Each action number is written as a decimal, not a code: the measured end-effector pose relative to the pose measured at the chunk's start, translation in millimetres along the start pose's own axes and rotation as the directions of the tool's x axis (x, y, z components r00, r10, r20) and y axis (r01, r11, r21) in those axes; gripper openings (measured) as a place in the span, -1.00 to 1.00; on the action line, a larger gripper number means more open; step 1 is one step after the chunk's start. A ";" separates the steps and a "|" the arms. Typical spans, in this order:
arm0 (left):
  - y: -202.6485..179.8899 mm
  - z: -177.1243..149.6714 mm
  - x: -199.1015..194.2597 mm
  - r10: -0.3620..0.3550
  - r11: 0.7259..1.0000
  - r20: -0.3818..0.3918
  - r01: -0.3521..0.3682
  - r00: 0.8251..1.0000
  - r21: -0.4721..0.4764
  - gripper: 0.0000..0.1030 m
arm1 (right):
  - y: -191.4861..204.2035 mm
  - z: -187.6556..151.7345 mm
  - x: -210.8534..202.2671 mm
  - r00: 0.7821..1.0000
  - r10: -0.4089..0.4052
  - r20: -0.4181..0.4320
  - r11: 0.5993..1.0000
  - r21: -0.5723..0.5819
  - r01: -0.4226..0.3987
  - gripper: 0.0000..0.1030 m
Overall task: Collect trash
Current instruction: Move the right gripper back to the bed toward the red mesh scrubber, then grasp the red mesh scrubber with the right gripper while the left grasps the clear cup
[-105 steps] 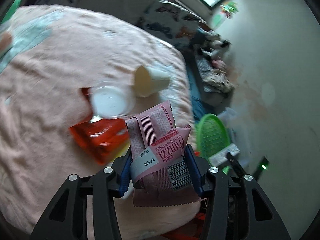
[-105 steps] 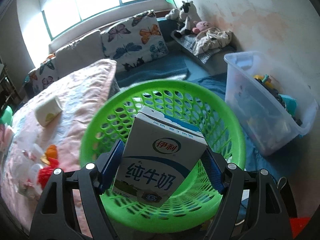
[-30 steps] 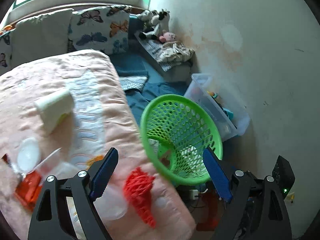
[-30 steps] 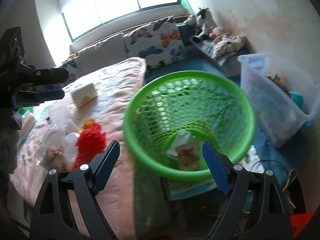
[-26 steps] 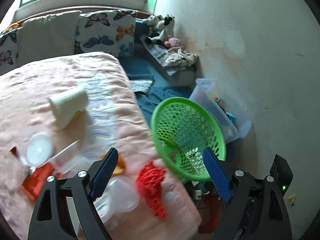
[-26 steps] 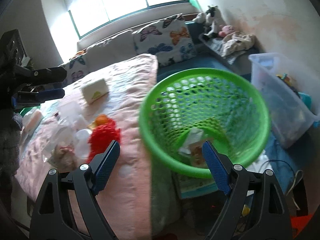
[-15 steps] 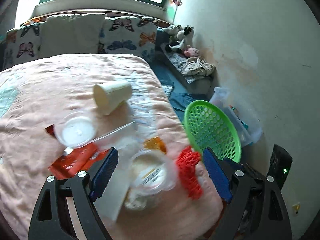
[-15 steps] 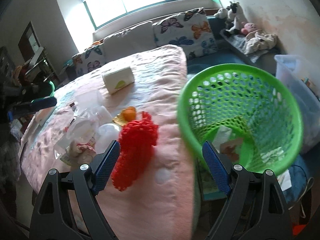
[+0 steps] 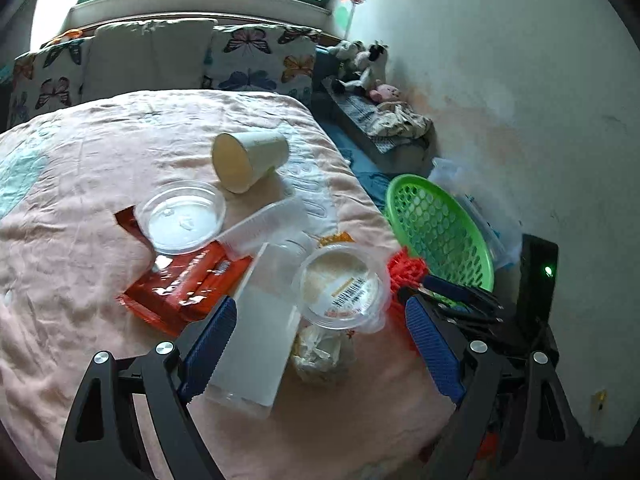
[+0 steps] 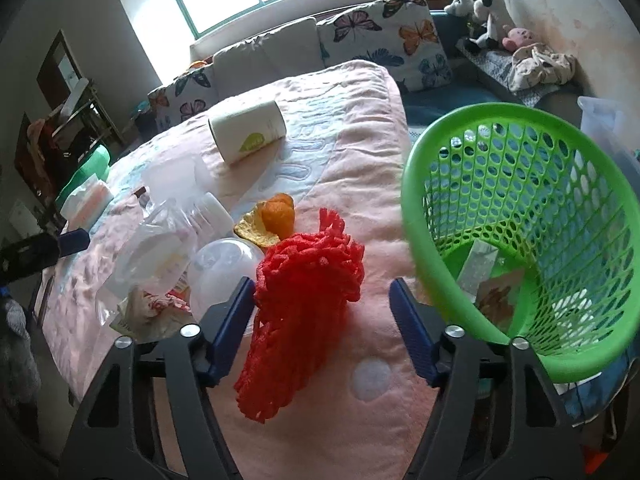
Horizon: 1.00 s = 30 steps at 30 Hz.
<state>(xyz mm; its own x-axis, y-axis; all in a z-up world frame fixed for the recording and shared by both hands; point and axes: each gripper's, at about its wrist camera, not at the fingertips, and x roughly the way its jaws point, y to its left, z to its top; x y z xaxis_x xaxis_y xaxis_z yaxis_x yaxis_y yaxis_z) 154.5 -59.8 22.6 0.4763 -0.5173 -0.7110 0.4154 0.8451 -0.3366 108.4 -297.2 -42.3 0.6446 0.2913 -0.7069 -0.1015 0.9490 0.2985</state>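
Trash lies on a pink bedspread (image 9: 80,264). My left gripper (image 9: 320,332) is open and empty above a clear plastic box (image 9: 260,340), a clear lidded tub (image 9: 340,288) and a crumpled wrapper (image 9: 320,352). A red snack packet (image 9: 184,284), a clear round lid (image 9: 182,216) and a tipped paper cup (image 9: 248,160) lie beyond. My right gripper (image 10: 322,326) is open and empty, over a red foam net (image 10: 304,300). The green basket (image 10: 560,356) stands right of the bed and holds a carton and packet.
Orange peel (image 10: 276,216) and a clear bottle (image 10: 188,220) lie behind the net. Butterfly pillows (image 9: 256,60) line the bed's far end. A clear storage bin (image 9: 480,208) and a bench with stuffed toys (image 10: 484,12) stand by the right wall.
Both grippers let go of the pink packet and the milk carton, which now lie in the basket. Both have swung left from the basket to the trash on the bed.
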 end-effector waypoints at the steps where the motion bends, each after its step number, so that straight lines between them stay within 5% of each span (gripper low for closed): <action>1: -1.3 -1.3 1.3 -0.007 1.000 -0.003 0.007 1.000 0.008 0.62 | -0.3 -0.2 0.5 1.000 0.003 -0.003 1.000 0.000 -0.003 0.26; 10: -10.3 -0.5 26.0 -0.042 0.996 -0.041 0.045 0.998 0.073 0.62 | 1.5 -2.0 -4.7 1.000 0.019 0.003 1.000 -0.007 -0.019 -0.15; 25: -16.6 11.6 53.1 -0.109 0.980 -0.079 0.121 0.991 0.161 0.62 | -14.4 -0.3 -37.3 0.998 -0.012 0.056 1.000 0.016 0.011 -0.16; 30: -21.8 18.3 61.8 -0.131 0.954 -0.120 0.158 0.984 0.255 0.62 | -15.9 -3.4 -41.0 0.998 -0.016 0.055 1.000 0.019 0.015 -0.16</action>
<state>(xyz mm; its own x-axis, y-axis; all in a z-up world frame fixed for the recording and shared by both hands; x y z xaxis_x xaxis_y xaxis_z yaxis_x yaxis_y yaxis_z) 189.1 -112.7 -2.7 0.3213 -0.6035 -0.7297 0.6691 0.6900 -0.2760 81.0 -323.8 -20.3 0.6867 0.2690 -0.6753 -0.0774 0.9508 0.3000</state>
